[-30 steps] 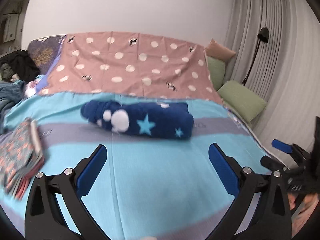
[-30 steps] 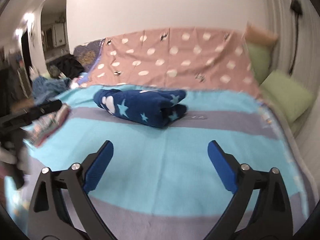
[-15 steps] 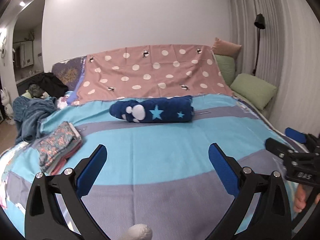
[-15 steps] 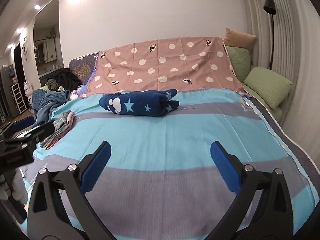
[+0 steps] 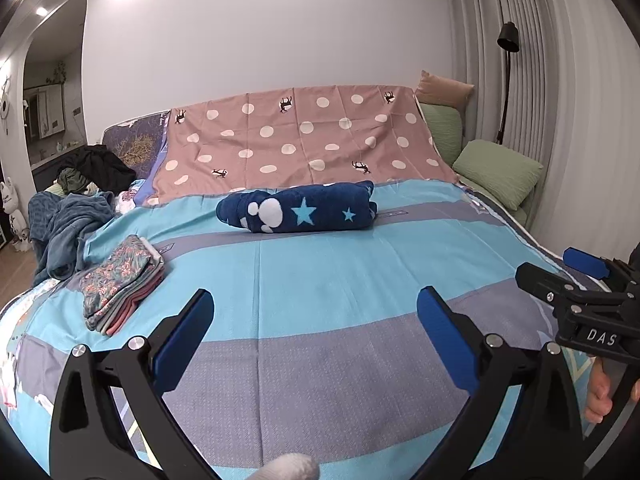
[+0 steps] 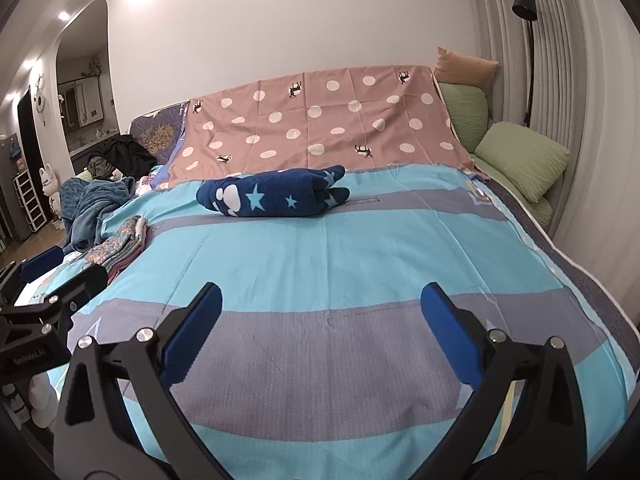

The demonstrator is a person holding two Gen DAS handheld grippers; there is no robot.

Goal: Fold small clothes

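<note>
Left gripper [image 5: 316, 330], right gripper [image 6: 320, 330]: both released, empty, drawn back from the bed's [image 5: 340, 280] near edge; star-print navy garment [image 5: 298, 210] left folded mid-bed, towards headboard; folded stack [image 5: 120, 284] at left edge; item apparently finished.

A bedroom in a home was shown. Most of both views was filled by a wide bed [image 5: 320, 280] covered in a turquoise and grey striped spread, with a pink dotted sheet [image 5: 300, 144] draped over its head. Green pillows [image 6: 524, 160] were stacked at the right corner beside long pleated curtains [image 6: 568, 60] and a black floor lamp [image 5: 507, 40]. Loose clothing [image 5: 68, 216] was heaped at the left edge, and an arched doorway [image 6: 80, 80] to a further lit room was seen beyond.
</note>
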